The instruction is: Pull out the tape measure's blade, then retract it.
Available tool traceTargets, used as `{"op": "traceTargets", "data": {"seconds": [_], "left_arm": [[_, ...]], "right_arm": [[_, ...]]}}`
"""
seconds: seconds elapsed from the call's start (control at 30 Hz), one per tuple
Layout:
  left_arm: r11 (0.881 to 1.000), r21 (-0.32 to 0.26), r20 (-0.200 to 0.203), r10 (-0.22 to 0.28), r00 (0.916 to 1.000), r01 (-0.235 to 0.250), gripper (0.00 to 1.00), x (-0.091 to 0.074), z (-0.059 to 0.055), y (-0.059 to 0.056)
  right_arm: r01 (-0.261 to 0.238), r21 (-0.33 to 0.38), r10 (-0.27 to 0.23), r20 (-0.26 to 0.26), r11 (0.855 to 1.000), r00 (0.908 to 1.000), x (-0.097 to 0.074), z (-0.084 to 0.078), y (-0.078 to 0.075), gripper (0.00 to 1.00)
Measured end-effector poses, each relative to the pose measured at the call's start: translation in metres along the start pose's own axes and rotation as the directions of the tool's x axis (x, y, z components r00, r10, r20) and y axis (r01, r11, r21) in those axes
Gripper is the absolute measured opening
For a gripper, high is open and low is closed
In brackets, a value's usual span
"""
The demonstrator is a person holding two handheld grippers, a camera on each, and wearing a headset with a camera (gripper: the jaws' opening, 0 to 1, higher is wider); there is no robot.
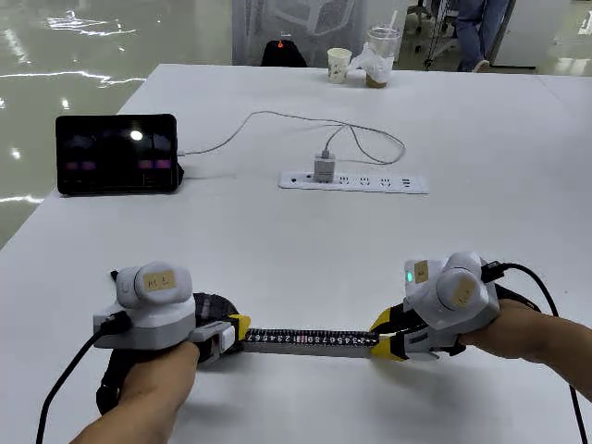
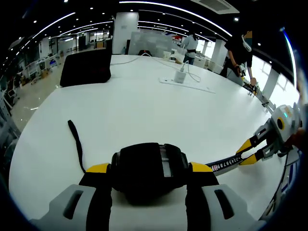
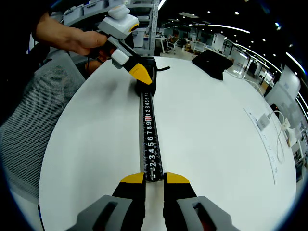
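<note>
Head view looks down on table; gripper views face each other (close) along blade.

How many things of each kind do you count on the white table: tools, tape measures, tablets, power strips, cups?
Tools: 2, the left tool and the right tool
Tape measure: 1
Tablet: 1
Power strip: 1
Cups: 2, a paper cup and a clear cup
Total: 7
</note>
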State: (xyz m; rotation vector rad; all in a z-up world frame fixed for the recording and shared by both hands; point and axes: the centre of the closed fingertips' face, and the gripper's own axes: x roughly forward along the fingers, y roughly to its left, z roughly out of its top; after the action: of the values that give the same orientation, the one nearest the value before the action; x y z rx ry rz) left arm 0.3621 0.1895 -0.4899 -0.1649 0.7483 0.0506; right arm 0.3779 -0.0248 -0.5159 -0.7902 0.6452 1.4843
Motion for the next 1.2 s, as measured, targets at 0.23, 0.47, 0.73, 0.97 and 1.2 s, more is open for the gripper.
{"op": "traceTargets", "data": {"seconds": [0.23,0.47,0.73,0.97,1.2], "left_arm": [[1.000,0.000,-0.002,-0.001,1.0000,0.001,0.56,-0.001,0.000,0.000],[1.000,-0.002,-0.003,-0.004,1.0000,0.004,0.56,-0.001,0.000,0.000],[1.000,-0.004,-0.005,-0.006,1.0000,0.006,0.56,-0.001,0.000,0.000],[1.000,-0.003,-0.005,-0.006,1.0000,0.006,0.57,0.000,-0.001,0.000],[1.000,-0.001,-0.008,-0.008,0.9999,0.008,0.57,0.000,0.000,0.000]], "right_arm": [[-0.001,0.000,0.001,0.004,1.000,1.0000,0.002,0.004,0.001,0.10],[-0.001,-0.001,0.001,0.008,1.000,1.0000,0.005,0.007,0.001,0.10],[-0.004,-0.001,0.004,0.015,1.000,0.9999,0.009,0.012,0.001,0.10],[-0.007,-0.002,0.007,0.019,1.000,0.9998,0.012,0.016,0.002,0.10],[-0.009,-0.002,0.009,0.022,1.000,0.9997,0.016,0.020,0.001,0.10]]}}
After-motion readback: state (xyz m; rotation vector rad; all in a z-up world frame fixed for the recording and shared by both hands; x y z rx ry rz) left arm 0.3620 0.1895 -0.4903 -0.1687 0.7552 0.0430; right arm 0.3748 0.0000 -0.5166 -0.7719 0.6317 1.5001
